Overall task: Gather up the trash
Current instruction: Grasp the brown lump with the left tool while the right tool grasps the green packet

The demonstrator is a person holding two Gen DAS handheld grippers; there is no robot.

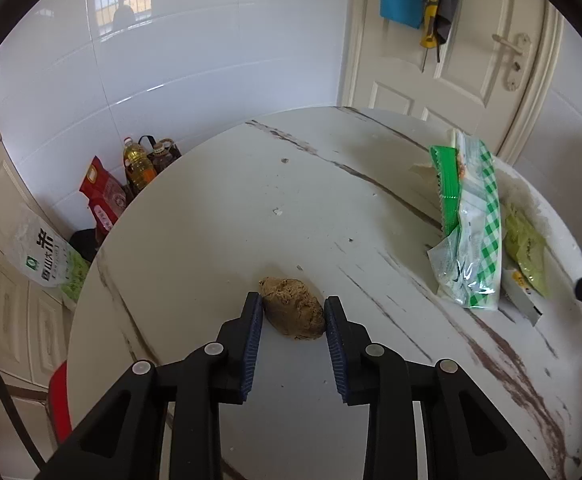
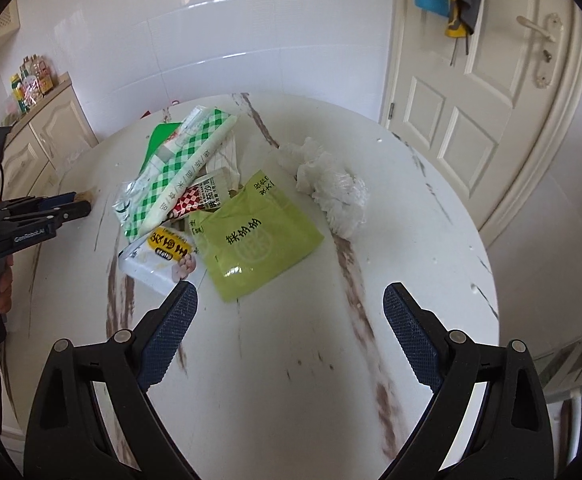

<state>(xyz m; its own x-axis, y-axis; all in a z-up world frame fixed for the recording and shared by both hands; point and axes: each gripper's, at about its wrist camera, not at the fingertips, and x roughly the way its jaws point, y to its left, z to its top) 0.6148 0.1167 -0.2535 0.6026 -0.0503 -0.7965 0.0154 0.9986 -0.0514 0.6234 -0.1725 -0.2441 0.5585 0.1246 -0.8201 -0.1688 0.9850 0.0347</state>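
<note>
A brown crumbly lump point(image 1: 291, 306) lies on the round white marble table point(image 1: 211, 240). My left gripper point(image 1: 293, 312) has its blue pads pressed against both sides of the lump. In the right wrist view the left gripper point(image 2: 57, 208) shows at the left edge, held by a hand. A pile of wrappers lies mid-table: a green-checked bag point(image 2: 179, 168), a lime-green packet point(image 2: 251, 240), a white packet with a yellow label point(image 2: 163, 260) and a red-checked sachet point(image 2: 195, 196). Crumpled clear plastic point(image 2: 331, 184) sits to their right. My right gripper point(image 2: 291, 292) hangs open just in front of the pile, holding nothing.
A white door point(image 2: 471, 100) stands behind the table, with cloths hanging on it. Oil bottles point(image 1: 141, 164), a red bag point(image 1: 103, 192) and a rice bag point(image 1: 47, 260) stand on the floor to the left, by white cabinets point(image 2: 43, 148). Small crumbs dot the tabletop.
</note>
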